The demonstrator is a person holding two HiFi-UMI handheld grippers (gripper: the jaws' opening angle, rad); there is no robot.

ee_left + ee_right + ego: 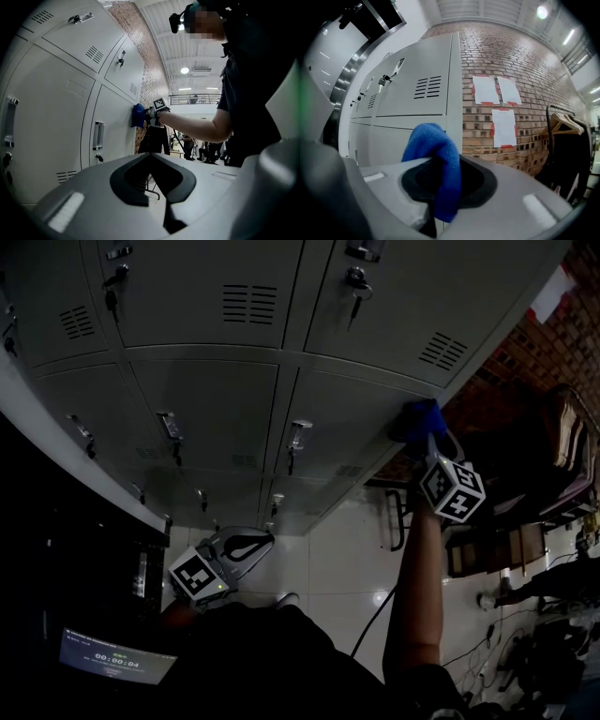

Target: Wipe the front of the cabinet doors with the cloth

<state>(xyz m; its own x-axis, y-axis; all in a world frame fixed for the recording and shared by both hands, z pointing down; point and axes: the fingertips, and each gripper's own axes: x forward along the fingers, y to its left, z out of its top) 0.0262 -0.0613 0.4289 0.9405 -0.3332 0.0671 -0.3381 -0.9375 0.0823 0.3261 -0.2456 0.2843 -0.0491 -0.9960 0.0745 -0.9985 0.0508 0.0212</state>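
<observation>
Grey metal cabinet doors [216,404] fill the head view; they also show in the left gripper view [51,117] and the right gripper view [412,93]. My right gripper [427,439] is shut on a blue cloth [419,418] and holds it against the rightmost door near the cabinet's right edge. In the right gripper view the cloth [431,143] bulges out from between the jaws of the right gripper [440,161]. The left gripper view shows the cloth [138,115] touching the door. My left gripper [265,541] hangs low near the bottom doors, shut and empty, its tips [151,157] clear of the doors.
Door handles [298,435] and keys in locks [356,282] stick out from the doors. A brick wall with paper sheets [494,89] stands right of the cabinet, with a clothes rack [572,140] beyond. A metal frame [398,517] and a cable [375,615] are on the tiled floor.
</observation>
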